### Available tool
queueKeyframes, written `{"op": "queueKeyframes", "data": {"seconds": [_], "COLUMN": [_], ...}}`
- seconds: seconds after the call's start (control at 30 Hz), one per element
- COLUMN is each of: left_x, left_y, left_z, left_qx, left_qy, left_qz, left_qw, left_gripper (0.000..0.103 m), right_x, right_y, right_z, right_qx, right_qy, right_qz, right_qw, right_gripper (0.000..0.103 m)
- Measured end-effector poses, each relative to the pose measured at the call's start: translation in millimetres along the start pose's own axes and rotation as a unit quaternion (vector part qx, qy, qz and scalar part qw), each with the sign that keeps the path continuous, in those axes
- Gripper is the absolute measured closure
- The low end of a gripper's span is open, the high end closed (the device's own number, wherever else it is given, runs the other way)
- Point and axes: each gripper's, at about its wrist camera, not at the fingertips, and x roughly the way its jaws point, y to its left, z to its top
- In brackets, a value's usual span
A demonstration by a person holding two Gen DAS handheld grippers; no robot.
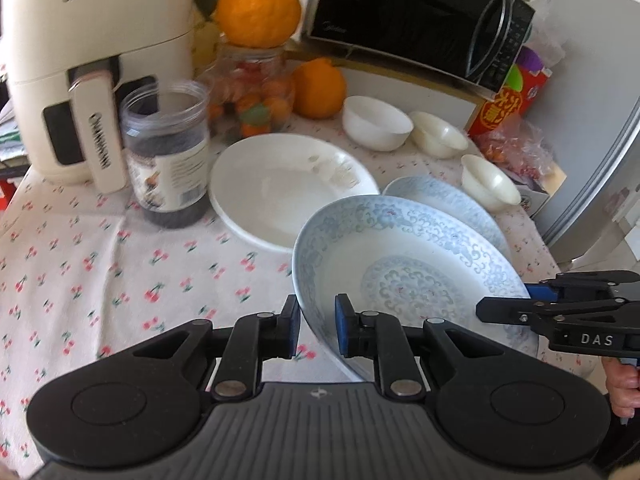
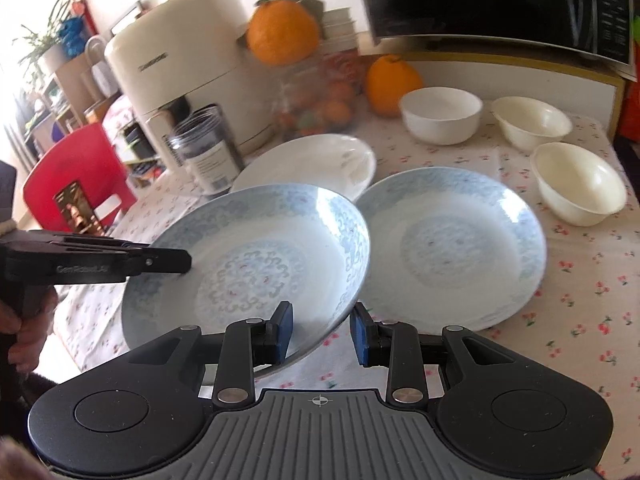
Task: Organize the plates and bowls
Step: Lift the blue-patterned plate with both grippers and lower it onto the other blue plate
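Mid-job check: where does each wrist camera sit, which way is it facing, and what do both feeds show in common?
Left wrist: on the left gripper, looking forward and down over the table; jaws clamp the lifted blue-patterned plate; the right gripper and a hand enter from the right.
Right wrist: on the right gripper, facing the same table; jaws straddle that plate's rim; the left gripper and a hand enter from the left.
Shared: the held plate, second patterned plate, white plate, three bowls, air fryer.

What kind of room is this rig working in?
Most likely a home kitchen or dining corner. A black microwave and a cream air fryer stand at the back of a table with a cherry-print tablecloth, with white bowls and patterned plates on it.
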Motion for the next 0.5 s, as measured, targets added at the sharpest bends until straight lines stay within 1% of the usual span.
{"op": "queueKeyframes", "data": {"seconds": [0.13, 0.37, 0.5], "left_x": [13, 38, 49], "left_y": [-15, -40, -54], "left_z": [7, 15, 21], "left_qx": [0.009, 0.002, 0.004], "left_qy": [0.004, 0.025, 0.028], "left_qz": [-0.006, -0.021, -0.023], "left_qw": [0.9999, 0.9995, 0.9993], "left_gripper": [0.088, 0.088, 0.088], "right_x": [-5, -12, -13], "right_y": [-17, -49, -69], "right_z": [4, 9, 13], "right_qx": [0.016, 0.038, 0.049], "right_qy": [-0.003, -0.004, -0.005], "right_qz": [-0.012, -0.044, -0.063], "right_qw": [1.0, 0.998, 0.997], "right_gripper": [0.072, 0.072, 0.072]}}
